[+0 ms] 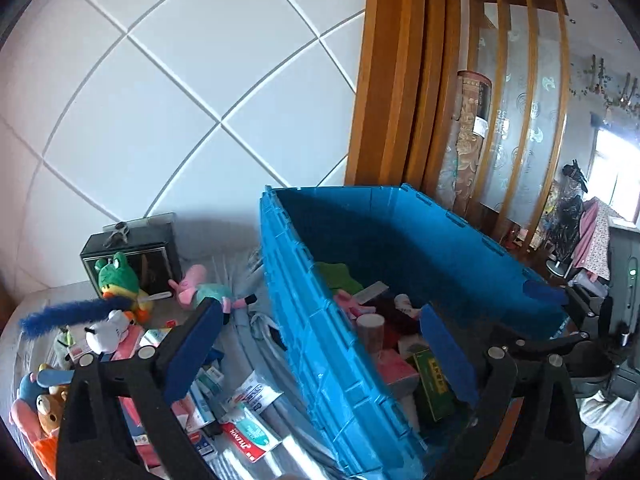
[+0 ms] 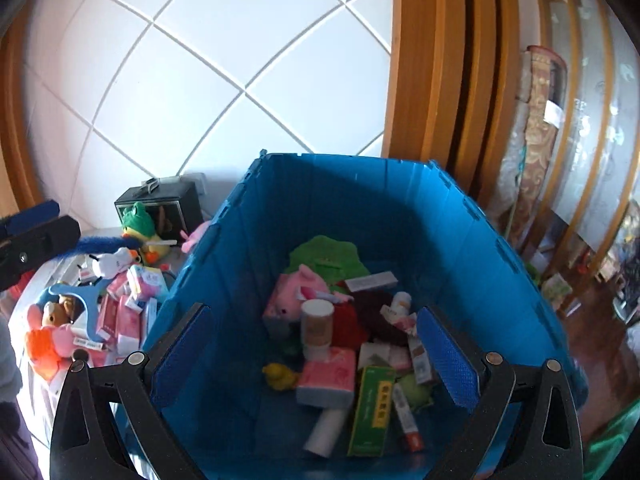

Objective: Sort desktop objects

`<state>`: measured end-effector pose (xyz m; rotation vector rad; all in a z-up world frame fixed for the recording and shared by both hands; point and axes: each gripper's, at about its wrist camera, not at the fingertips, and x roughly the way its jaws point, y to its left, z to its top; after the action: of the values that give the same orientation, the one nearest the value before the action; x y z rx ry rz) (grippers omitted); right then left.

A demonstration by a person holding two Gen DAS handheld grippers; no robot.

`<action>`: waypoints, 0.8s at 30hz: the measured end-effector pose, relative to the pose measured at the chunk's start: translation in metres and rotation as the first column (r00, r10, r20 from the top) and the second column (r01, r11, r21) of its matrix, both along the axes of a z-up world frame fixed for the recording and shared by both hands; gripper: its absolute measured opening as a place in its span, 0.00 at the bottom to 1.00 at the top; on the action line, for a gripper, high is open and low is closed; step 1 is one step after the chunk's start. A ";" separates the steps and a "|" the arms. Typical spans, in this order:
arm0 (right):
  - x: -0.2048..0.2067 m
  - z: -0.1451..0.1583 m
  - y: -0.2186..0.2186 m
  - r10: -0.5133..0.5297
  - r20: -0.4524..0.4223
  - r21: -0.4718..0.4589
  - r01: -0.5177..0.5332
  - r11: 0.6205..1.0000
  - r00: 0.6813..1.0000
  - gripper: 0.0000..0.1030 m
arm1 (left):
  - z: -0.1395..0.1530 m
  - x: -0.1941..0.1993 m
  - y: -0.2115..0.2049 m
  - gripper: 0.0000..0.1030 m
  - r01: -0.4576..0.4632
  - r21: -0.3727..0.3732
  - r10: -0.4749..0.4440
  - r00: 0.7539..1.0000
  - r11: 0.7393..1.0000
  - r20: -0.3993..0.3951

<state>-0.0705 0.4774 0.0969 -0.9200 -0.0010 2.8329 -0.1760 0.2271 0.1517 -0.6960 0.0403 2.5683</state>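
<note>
White tiled wall [image 1: 168, 92] with diagonal grout lines is filling the background, and a wooden frame [image 1: 396, 80] is standing to its right. Below it, a worktop under a grey cloth [image 1: 224, 264] is carrying a blue crate [image 2: 224, 240] and, to the crate's left, a loose heap of things: a green frog plush [image 1: 116, 276], a pink pig plush [image 1: 196, 290], a white plush [image 1: 108, 330], a toothpaste box [image 1: 250, 436] and many small pink and white packets. A black box [image 1: 154, 256] is sitting behind the frog against the wall.

Inside the crate, a pink plush [image 2: 298, 292], a green cloth [image 2: 328, 256], a green carton [image 2: 372, 408], a pink tissue pack [image 2: 330, 376] and a paper cup [image 2: 317, 320] are lying jumbled together.

The left gripper [image 1: 320, 356] is hanging over the crate's left wall, its jaws spread wide with nothing between them. The right gripper [image 2: 316, 356] is hovering above the crate's interior, its jaws likewise released and empty.
</note>
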 end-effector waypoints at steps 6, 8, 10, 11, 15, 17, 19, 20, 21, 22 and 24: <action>0.036 -0.006 -0.048 -0.013 -0.058 0.026 0.014 1.000 0.998 1.00 | -0.040 0.022 -0.032 0.98 -0.098 -0.057 0.099 0.995 0.994 0.012; 0.043 -0.009 -0.063 -0.010 -0.065 0.035 0.012 0.999 0.998 1.00 | -0.048 0.028 -0.042 0.98 -0.117 -0.066 0.118 0.993 0.991 0.011; 0.049 -0.013 -0.075 -0.025 -0.063 0.047 0.027 0.999 0.998 1.00 | -0.053 0.033 -0.052 0.98 -0.132 -0.079 0.132 0.991 0.988 -0.001; 0.052 -0.015 -0.080 -0.033 -0.065 0.046 0.036 0.998 0.997 1.00 | -0.055 0.036 -0.056 0.98 -0.136 -0.084 0.136 0.991 0.987 -0.005; 0.061 -0.021 -0.089 -0.064 -0.049 0.032 0.066 0.997 0.997 1.00 | -0.056 0.046 -0.069 0.98 -0.136 -0.072 0.135 0.991 0.988 -0.011; 0.064 -0.022 -0.094 -0.077 -0.047 0.047 0.080 0.996 0.996 1.00 | -0.055 0.049 -0.072 0.98 -0.139 -0.072 0.137 0.990 0.988 -0.027; 0.065 -0.023 -0.096 -0.082 -0.046 0.050 0.084 0.995 0.996 1.00 | -0.053 0.051 -0.073 0.98 -0.138 -0.068 0.136 0.990 0.988 -0.033; 0.066 -0.023 -0.097 -0.086 -0.045 0.050 0.088 0.995 0.995 1.00 | -0.052 0.052 -0.073 0.98 -0.135 -0.064 0.133 0.991 0.989 -0.034; 0.066 -0.024 -0.098 -0.091 -0.044 0.052 0.094 0.994 0.995 1.00 | -0.052 0.053 -0.074 0.98 -0.131 -0.061 0.129 0.991 0.989 -0.034; 0.066 -0.025 -0.098 -0.095 -0.043 0.051 0.097 0.994 0.995 1.00 | -0.051 0.054 -0.074 0.98 -0.129 -0.058 0.127 0.991 0.990 -0.034; 0.066 -0.027 -0.097 -0.100 -0.037 0.047 0.101 0.994 0.994 1.00 | -0.051 0.054 -0.075 0.98 -0.127 -0.056 0.125 0.991 0.990 -0.035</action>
<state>-0.0042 0.3802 0.0701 -0.8366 -0.0192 2.7430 -0.1220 0.1522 0.1004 -0.6999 0.0848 2.7092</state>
